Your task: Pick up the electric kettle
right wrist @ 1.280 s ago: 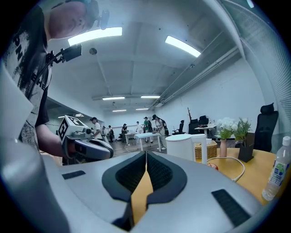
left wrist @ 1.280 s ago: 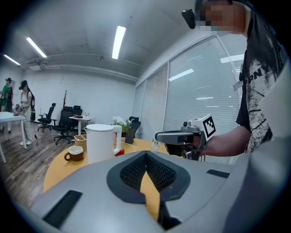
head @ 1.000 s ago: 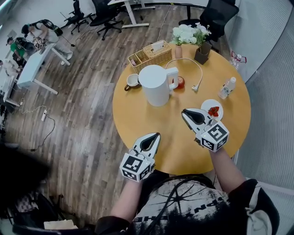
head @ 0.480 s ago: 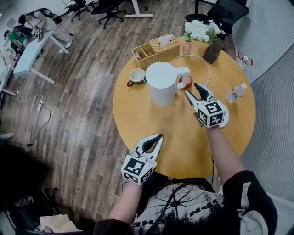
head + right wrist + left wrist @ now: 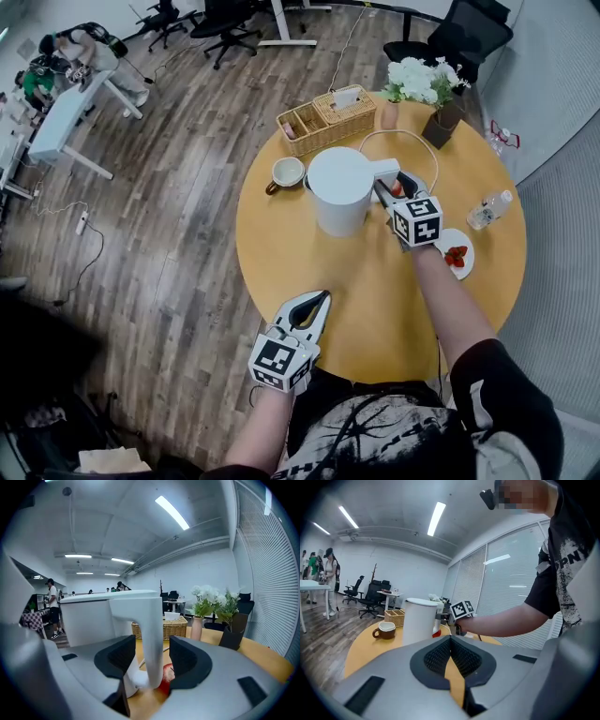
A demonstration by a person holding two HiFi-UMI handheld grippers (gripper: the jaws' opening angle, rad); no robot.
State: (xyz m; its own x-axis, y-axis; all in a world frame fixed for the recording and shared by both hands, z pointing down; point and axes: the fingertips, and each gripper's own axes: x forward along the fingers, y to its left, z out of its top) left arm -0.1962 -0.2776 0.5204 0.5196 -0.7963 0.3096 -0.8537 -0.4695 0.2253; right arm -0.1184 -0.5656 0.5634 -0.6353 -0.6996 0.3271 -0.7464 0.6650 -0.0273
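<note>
On wood flooring (image 5: 169, 216), a table (image 5: 300, 272) holds the kettle (image 5: 339, 192).

You saw a white electric kettle (image 5: 339, 190), a yellow-orange table (image 5: 309, 272), a brown-and-white cup (image 5: 286, 172), and black-and-white square markers on your grey right gripper (image 5: 394, 186).

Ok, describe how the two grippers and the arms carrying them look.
Both the left gripper and the right gripper have light grey shells, black ribbed pads and a white cube with black square markers. The person wears a black short-sleeved T-shirt with white print; the forearms are bare.
</note>
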